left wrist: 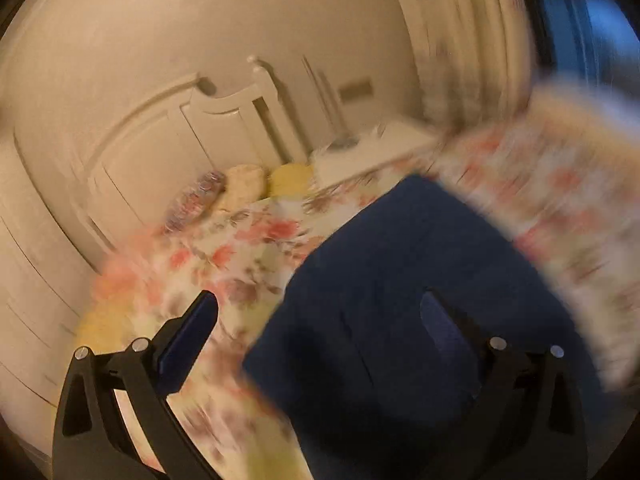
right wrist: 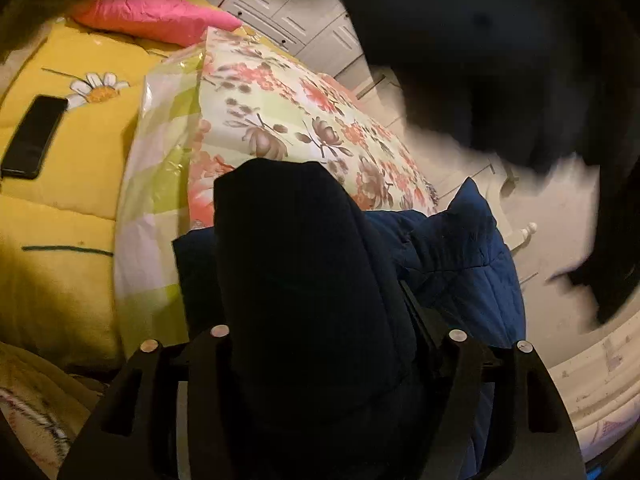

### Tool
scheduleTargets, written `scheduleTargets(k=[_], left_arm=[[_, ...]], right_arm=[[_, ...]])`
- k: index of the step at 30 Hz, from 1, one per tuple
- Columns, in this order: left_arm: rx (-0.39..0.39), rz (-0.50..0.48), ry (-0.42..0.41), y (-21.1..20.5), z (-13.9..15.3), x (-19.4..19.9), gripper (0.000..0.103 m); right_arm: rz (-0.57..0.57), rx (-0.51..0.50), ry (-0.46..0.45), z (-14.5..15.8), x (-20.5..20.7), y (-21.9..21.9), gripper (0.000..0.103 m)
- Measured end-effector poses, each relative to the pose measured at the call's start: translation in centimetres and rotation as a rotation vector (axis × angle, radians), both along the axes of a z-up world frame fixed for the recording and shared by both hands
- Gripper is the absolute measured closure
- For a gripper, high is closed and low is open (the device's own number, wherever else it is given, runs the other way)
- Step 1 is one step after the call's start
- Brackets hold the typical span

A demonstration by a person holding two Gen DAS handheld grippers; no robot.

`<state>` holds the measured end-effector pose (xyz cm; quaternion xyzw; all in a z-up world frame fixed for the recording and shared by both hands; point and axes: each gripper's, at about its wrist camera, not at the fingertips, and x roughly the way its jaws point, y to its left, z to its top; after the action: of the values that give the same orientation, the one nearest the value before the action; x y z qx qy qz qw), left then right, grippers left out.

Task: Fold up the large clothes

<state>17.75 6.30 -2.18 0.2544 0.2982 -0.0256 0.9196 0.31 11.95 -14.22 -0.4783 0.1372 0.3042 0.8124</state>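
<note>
A dark blue quilted garment (left wrist: 400, 280) lies on the floral bedspread (left wrist: 224, 248). In the blurred left wrist view my left gripper (left wrist: 320, 304) is open and empty, its right finger (left wrist: 444, 320) over the garment and its left finger (left wrist: 192, 332) over the bedspread. In the right wrist view my right gripper (right wrist: 320, 280) is shut on a thick bundle of the garment (right wrist: 304, 280), which bulges up between the fingers and hides the tips. More of the garment (right wrist: 460, 248) spreads to the right.
A white headboard (left wrist: 160, 152) and pillows (left wrist: 244, 184) stand at the far end of the bed. A white nightstand (left wrist: 368, 152) is beside it. A yellow daisy blanket (right wrist: 60, 160) with a black phone (right wrist: 34, 136) and a pink cushion (right wrist: 156, 16) lies left.
</note>
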Motion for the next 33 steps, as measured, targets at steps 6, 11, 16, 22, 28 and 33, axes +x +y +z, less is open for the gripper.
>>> scheduleTargets(k=[6, 11, 16, 22, 28, 33], left_arm=[[-0.162, 0.084, 0.134, 3.4, -5.8, 6.4, 0.002], [-0.235, 0.116, 0.131, 5.9, -7.3, 6.4, 0.002], [-0.216, 0.099, 0.152, 6.2, -7.6, 7.3, 0.002], [-0.167, 0.157, 0.097, 7.8, -6.1, 5.5, 0.002], [-0.152, 0.171, -0.023, 8.0, -3.6, -2.9, 0.002], [-0.146, 0.244, -0.003, 8.2, -7.2, -3.6, 0.002]], right_arm=[[0.124, 0.229, 0.181, 4.8, -2.1, -5.3, 0.02], [0.08, 0.541, 0.35, 9.8, 0.5, -12.2, 0.03], [-0.053, 0.499, 0.384, 9.7, 3.6, -9.4, 0.037], [-0.067, 0.125, 0.247, 3.0, 1.5, -0.8, 0.037], [-0.056, 0.168, 0.288, 3.3, 1.5, -0.9, 0.037], [0.033, 0.237, 0.398, 6.0, 1.2, -3.8, 0.037]])
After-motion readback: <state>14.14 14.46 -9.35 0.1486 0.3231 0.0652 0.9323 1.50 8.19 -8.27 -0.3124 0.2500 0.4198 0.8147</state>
